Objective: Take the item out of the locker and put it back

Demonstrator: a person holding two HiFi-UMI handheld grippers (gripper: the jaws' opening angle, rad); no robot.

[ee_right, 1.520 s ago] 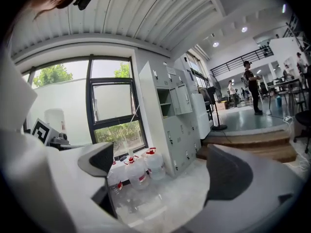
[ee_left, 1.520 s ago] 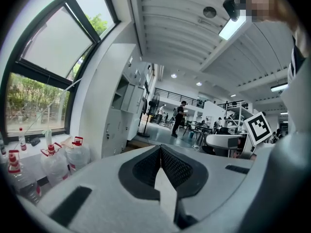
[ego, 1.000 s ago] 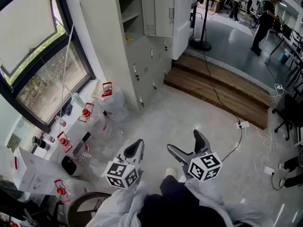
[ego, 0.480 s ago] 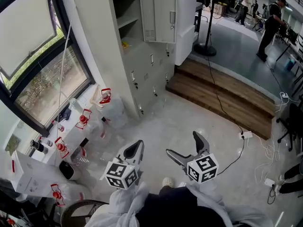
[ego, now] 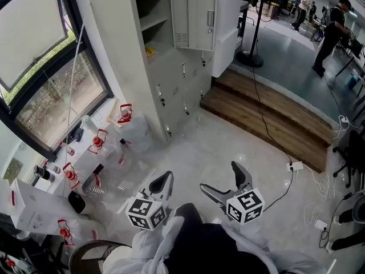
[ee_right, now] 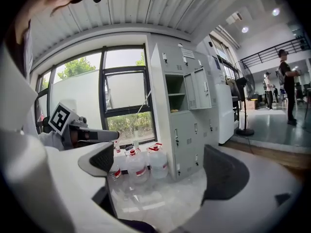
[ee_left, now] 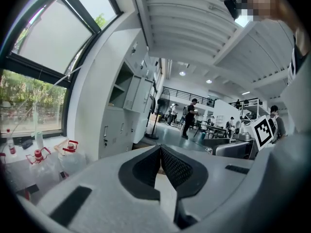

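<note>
Bare floor ahead of the locker bank is open, so there is a straight path in. The open compartment is clear from the front; its door hangs swung out on the right. Water jugs crowd the left under the window. The wooden step and power strip bound the right.

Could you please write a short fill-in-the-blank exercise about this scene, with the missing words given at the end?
1. The left gripper has its jaws ____.
2. The right gripper has its jaws ____, with nothing between them.
3. On a shelf in the open locker lies a small item of ____ colour.
4. The jugs under the window have ____ handles.

Missing words: shut; open; yellow; red.
</note>
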